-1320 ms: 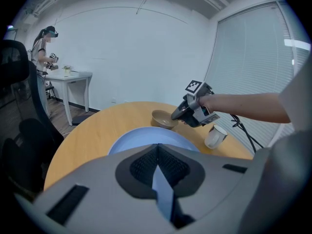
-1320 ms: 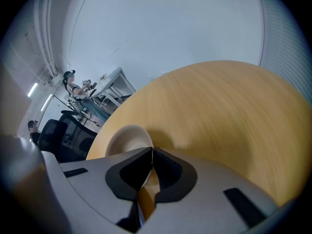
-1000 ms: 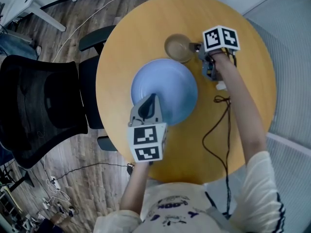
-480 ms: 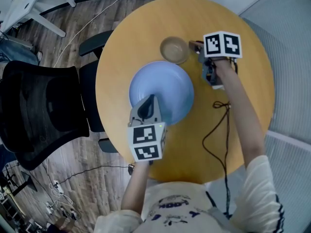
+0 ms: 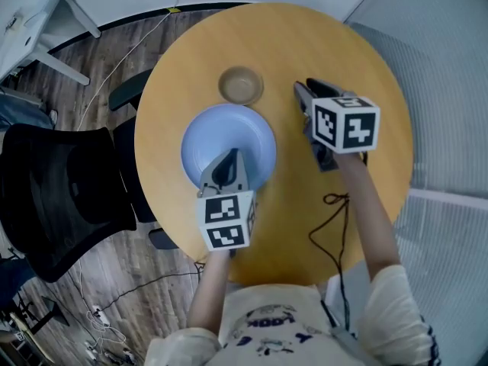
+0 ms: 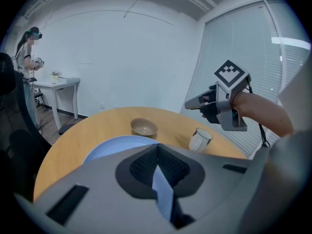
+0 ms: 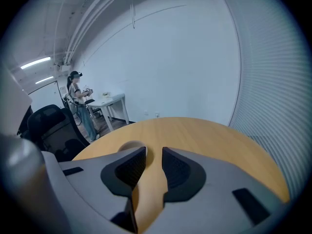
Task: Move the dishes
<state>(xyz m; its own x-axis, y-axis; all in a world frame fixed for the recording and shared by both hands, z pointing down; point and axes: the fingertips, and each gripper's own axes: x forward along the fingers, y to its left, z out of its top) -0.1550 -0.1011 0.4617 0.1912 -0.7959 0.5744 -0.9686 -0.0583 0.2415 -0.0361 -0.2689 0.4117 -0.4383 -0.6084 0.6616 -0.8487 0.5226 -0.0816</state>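
A wide blue plate (image 5: 227, 139) lies on the round wooden table (image 5: 366, 75). My left gripper (image 5: 231, 156) is shut on the plate's near rim, and the blue edge shows between its jaws in the left gripper view (image 6: 157, 152). A small brown bowl (image 5: 241, 85) stands just beyond the plate (image 6: 113, 147), untouched. My right gripper (image 5: 300, 91) hovers above the table to the right of the bowl (image 6: 144, 127), its jaws slightly apart with nothing between them (image 7: 153, 152). A white mug (image 6: 199, 139) stands below it; the head view hides the mug.
A black cable (image 5: 329, 223) trails across the table's near right part. A black office chair (image 5: 61, 197) stands left of the table, and window blinds (image 5: 450, 90) run along the right. A person (image 7: 75, 89) stands by a white desk (image 6: 56, 84) far off.
My right gripper has let go of the bowl's right rim and drawn back to the right and upward. The left gripper stays shut on the plate.
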